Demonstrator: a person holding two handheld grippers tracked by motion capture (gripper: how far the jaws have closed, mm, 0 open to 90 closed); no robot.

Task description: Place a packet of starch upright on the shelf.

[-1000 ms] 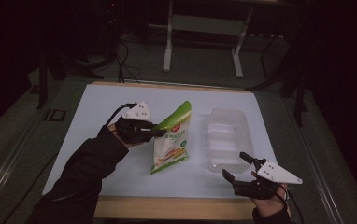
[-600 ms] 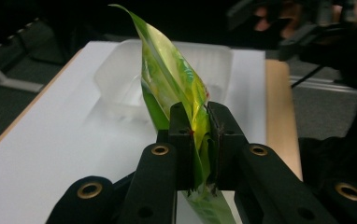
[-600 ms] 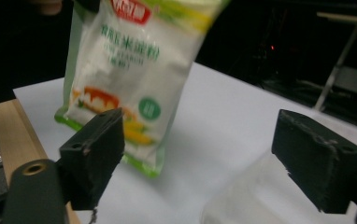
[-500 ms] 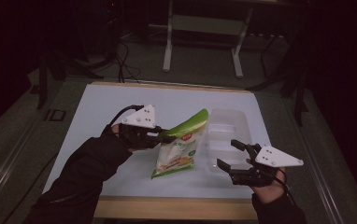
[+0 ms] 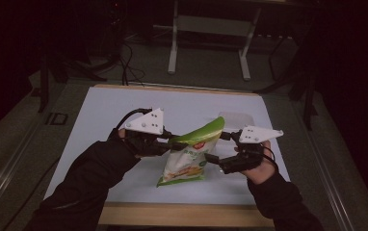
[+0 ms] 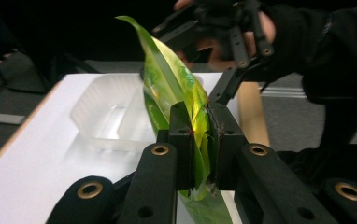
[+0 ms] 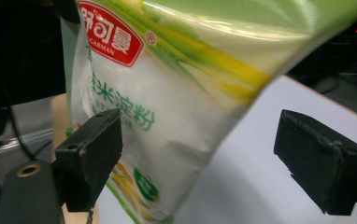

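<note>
**Bag held up between two hand-held grippers**

Nearest us in the high view, two dark sleeves come in from 6 o'clock over the wooden front edge of the bench (image 5: 182,214). Just past them we see the bag (image 5: 188,161), green and white with a red label, lifted over the middle of the white bench top, its lower end hanging near the surface and its top edge tilted up toward 1 o'clock.

The left hand-held gripper (image 5: 172,143) sits at the bag's 9 o'clock. In the left gripper view its jaws are pressed together on the bag's (image 6: 196,140) thin green edge, which rises up between them.

The right hand-held gripper (image 5: 216,147) is at the bag's 3 o'clock. In the right gripper view its jaws stand wide apart; the bag (image 7: 176,107) hangs between them, close against the left jaw and well clear of the right one. We cannot tell whether the left jaw touches it.

Farther off, a clear plastic tray (image 6: 109,114) rests on the bench beyond the bag. At 12 o'clock, past the bench, we make out a pale metal frame (image 5: 211,43) standing on the dark floor.
</note>
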